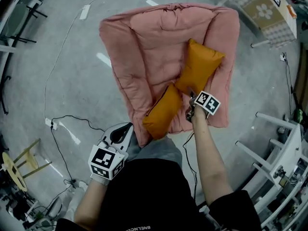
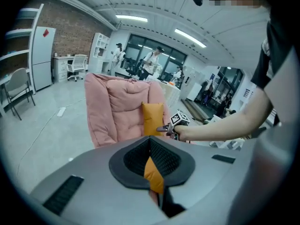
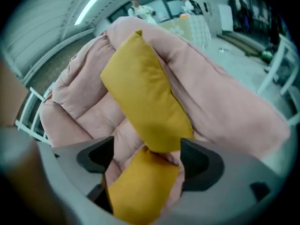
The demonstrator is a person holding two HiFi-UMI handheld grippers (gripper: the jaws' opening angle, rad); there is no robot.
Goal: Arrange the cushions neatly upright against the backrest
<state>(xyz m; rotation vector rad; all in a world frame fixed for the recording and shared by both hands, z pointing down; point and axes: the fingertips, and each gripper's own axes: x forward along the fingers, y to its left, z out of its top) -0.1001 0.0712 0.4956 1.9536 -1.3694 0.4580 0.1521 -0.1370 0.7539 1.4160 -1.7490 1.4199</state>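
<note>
Grey concrete floor (image 1: 72, 57), with a cable (image 1: 57, 129) trailing at left and white racks (image 1: 279, 143) at the right edge. The pink floor chair (image 1: 144, 42) sits upper centre. The far cushion (image 1: 199, 66) stands against the backrest, right of centre. The near cushion (image 1: 163, 110) lies on the seat below it, corners touching. The right gripper (image 1: 191, 110) points down at that corner, jaws spread wide and gripping nothing. The left gripper (image 1: 127, 127) is lower left by the chair's front edge, tips together and empty.
</note>
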